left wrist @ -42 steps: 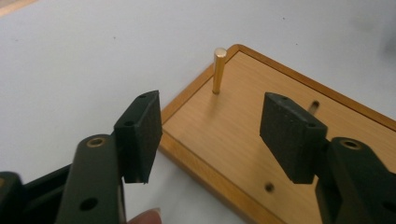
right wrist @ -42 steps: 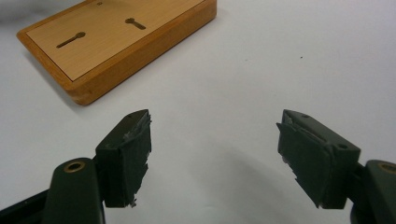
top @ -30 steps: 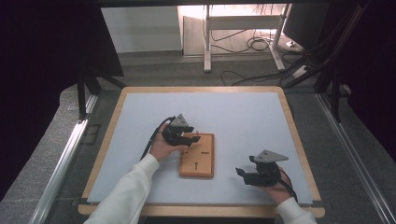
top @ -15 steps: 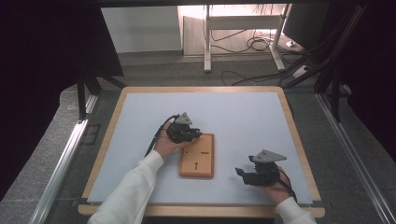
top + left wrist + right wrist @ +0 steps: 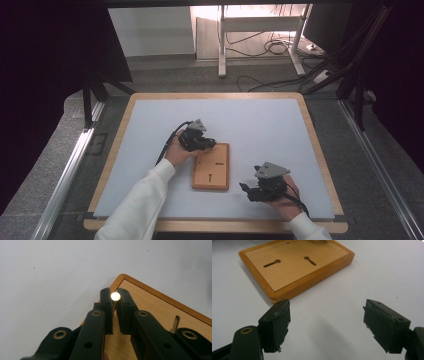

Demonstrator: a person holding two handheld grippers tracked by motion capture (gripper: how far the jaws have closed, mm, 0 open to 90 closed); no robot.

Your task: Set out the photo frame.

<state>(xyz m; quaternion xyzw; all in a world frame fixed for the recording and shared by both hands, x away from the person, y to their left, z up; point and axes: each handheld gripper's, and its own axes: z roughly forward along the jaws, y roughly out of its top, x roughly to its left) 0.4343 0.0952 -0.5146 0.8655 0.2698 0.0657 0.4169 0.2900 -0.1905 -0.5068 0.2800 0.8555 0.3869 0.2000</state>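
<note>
Wooden board [image 5: 211, 166] lies flat on the pale table [image 5: 260, 125], slightly below centre of the high view; two keyhole-shaped slots [image 5: 272, 263] are cut in its top face (both clear in the right gripper view, upper left of frame). The left gripper [image 5: 199, 142] sits at the board's upper left corner in the high view, carried by the left hand [image 5: 177, 152] in a white sleeve [image 5: 140, 200]. In the left gripper view its jaws have just been closing and now pinch a small round pale peg [image 5: 115, 296] at their tips, at frame centre; the peg's end face is bright and washed out, so its material cannot be told. The board's rounded corner shows just behind the jaw tips there, and one slot [image 5: 175, 323] is visible to the right. The right gripper [image 5: 256, 190] rests low in the high view, to the lower right of the board and apart from it. Its jaws have just been opening a little further and stand wide apart with nothing between them, bare table beneath (pad faces look scuffed).
</note>
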